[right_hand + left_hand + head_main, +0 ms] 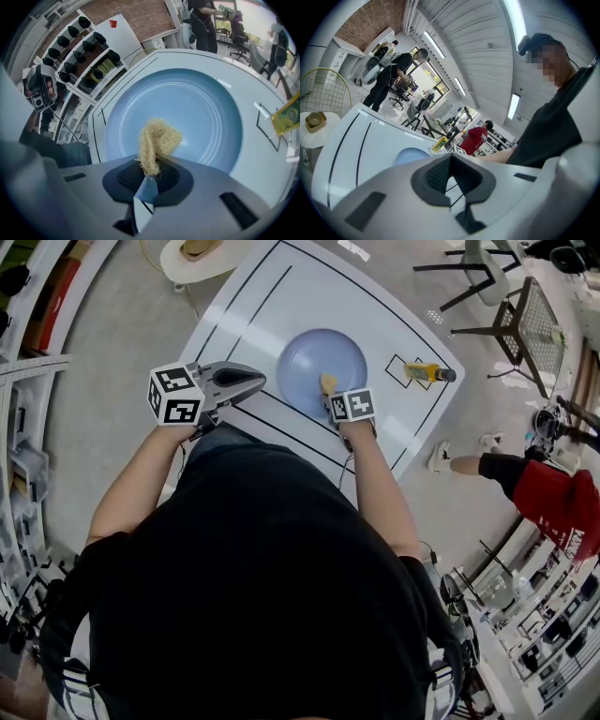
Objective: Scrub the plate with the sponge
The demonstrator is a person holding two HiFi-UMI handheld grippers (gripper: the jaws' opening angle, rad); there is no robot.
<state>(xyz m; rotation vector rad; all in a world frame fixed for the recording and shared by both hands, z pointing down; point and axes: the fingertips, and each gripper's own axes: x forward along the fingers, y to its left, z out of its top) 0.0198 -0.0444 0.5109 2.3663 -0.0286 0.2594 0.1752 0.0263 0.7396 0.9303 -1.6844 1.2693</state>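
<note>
A round pale blue plate (322, 360) lies on the white table (366, 296). My right gripper (329, 392) hangs over the plate's near rim, shut on a yellow fibrous sponge (328, 382). In the right gripper view the sponge (157, 140) sticks out of that gripper (149, 171) above the plate (197, 108). My left gripper (255, 381) sits to the left of the plate, over the table's near edge, shut with nothing in it. The left gripper view has its jaws (450, 174) closed together, with the plate (410, 155) just beyond them.
A yellow bottle (427, 372) lies in a marked box at the table's right side. Black lines are drawn on the table. A stool (197, 259) stands beyond the far left corner, chairs (511, 315) at the far right. A person in red (553, 502) is on the right.
</note>
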